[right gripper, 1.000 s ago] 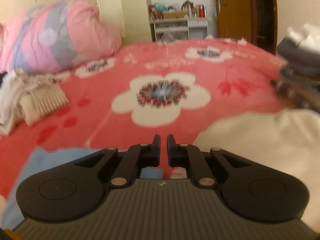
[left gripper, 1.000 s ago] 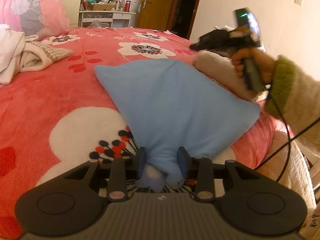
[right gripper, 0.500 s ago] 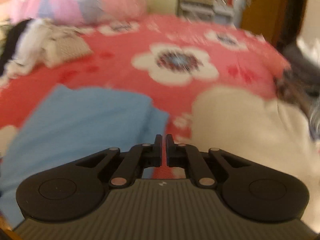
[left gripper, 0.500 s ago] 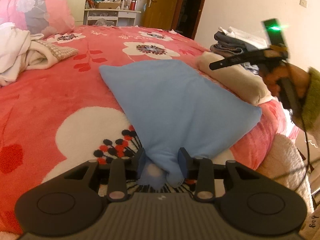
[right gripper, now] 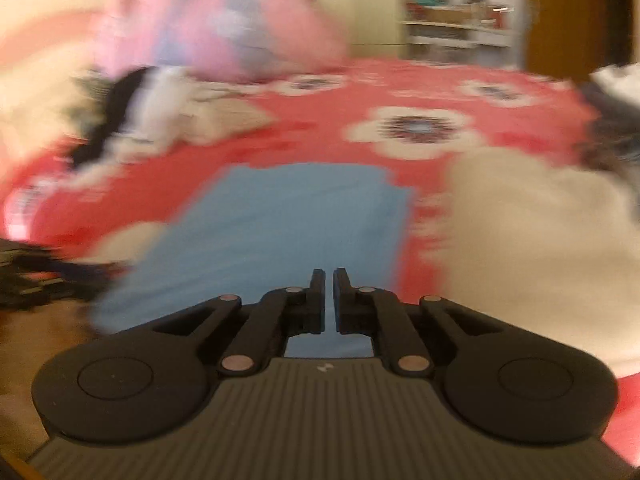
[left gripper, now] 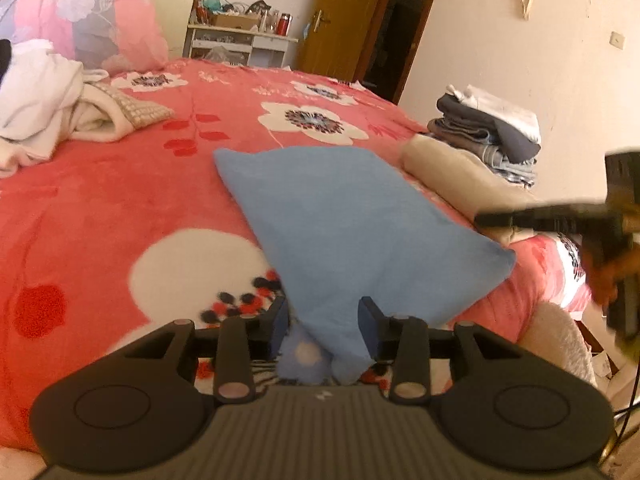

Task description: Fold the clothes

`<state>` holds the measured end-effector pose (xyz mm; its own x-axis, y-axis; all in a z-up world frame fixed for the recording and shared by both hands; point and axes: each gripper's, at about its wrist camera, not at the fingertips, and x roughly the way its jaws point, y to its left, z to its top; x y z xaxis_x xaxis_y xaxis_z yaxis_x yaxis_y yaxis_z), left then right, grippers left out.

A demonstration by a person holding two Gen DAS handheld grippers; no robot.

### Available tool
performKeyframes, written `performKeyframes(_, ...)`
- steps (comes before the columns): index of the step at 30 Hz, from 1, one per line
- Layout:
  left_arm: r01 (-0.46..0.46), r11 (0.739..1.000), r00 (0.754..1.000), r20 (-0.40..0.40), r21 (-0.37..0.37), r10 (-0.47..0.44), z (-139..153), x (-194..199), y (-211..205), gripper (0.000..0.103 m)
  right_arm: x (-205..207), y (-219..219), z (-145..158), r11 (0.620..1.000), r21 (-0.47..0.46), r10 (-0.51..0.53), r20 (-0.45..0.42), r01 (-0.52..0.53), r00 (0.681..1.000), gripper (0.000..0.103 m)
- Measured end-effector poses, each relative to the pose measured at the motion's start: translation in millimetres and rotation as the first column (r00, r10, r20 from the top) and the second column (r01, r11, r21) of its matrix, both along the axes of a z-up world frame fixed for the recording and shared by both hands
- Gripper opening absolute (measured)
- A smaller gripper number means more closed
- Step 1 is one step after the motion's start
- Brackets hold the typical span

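Note:
A light blue garment lies folded flat on the red flowered bedspread. Its near end is bunched between the fingers of my left gripper, which is shut on it. In the right wrist view, which is blurred, the same blue garment spreads out ahead. My right gripper hovers over its near edge, shut with nothing between its fingers. The left wrist view shows the right gripper side-on at the right, beyond the blue garment's right corner, held by a hand.
A folded cream garment lies right of the blue one, with a stack of folded dark and white clothes behind it. Unfolded white clothes are heaped at the far left beside a pink pillow. The bed's edge drops off at the right.
The right gripper has swung from above the cream garment down and to the right in the left wrist view, and now faces the blue garment. The left gripper has kept its hold.

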<state>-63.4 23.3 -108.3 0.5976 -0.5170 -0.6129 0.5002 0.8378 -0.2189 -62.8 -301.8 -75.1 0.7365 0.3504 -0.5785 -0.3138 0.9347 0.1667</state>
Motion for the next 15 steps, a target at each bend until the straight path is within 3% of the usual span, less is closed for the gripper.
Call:
performKeyframes(3, 0.002, 0.997, 1.0, -0.022, 0.073, -0.001, -13.3, -7.6, -8.4, 0.04, -13.0, -5.1, -34.5, 0.999, 0.023, -0.041, -0.091, 0.043, 0.995, 0.0)
performKeyframes(7, -0.003, 0.997, 0.999, -0.039, 0.081, 0.006, -2.0, -22.1, 6.7, 0.04, -41.0, -27.2, -25.9, 0.991, 0.043, -0.123, -0.144, 0.13, 0.982, 0.0)
performKeyframes(9, -0.024, 0.997, 0.999, -0.042, 0.074, 0.027, 7.2, -24.6, 17.8, 0.04, -53.4, -24.3, -13.8, 0.989, -0.033, -0.15, -0.124, 0.147, 0.981, 0.005)
performKeyframes(12, -0.026, 0.998, 1.0, 0.002, 0.056, 0.025, 26.8, -18.6, 22.7, 0.04, -57.1, -21.9, 4.6, 0.99, 0.024, -0.138, -0.043, 0.139, 0.99, 0.005)
performKeyframes(15, 0.01, 0.999, 0.999, 0.051, 0.047, -0.012, 41.9, 2.5, 8.2, 0.04, -35.4, -4.1, 11.5, 0.99, 0.096, -0.105, 0.035, 0.101, 0.994, 0.005)
